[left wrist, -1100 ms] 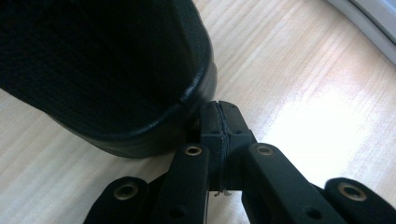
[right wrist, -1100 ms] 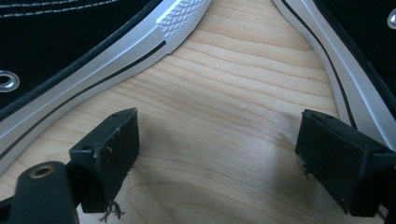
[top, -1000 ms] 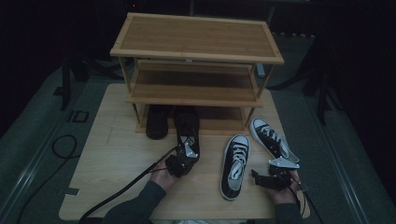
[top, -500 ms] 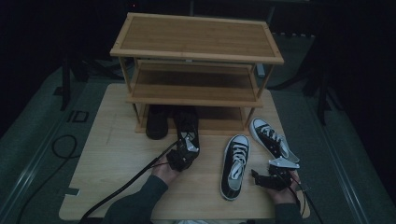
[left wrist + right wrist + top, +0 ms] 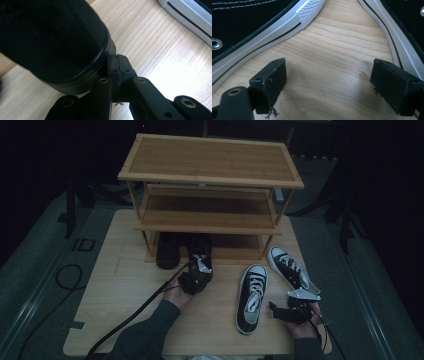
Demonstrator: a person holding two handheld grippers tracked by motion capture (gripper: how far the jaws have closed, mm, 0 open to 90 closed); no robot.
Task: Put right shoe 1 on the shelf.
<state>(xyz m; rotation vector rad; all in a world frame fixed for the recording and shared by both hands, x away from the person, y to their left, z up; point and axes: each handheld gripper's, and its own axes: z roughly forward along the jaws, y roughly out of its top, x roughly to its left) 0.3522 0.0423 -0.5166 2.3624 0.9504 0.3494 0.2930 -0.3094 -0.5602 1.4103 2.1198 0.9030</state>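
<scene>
left tongs (image 5: 196, 279) pressed together on black boot (image 5: 201, 255) heel rim, my forearm angled toward shoe rack (image 5: 210, 180) | boot under rack's bottom shelf | right tongs (image 5: 292, 309) spread, low on bench (image 5: 125, 285) right of sneaker (image 5: 251, 297)

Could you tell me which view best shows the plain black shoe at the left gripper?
The high view: the plain black shoe shows whole, toe under the wooden rack. The left gripper view gives only its dark heel rim beside the shut jaws.
</scene>
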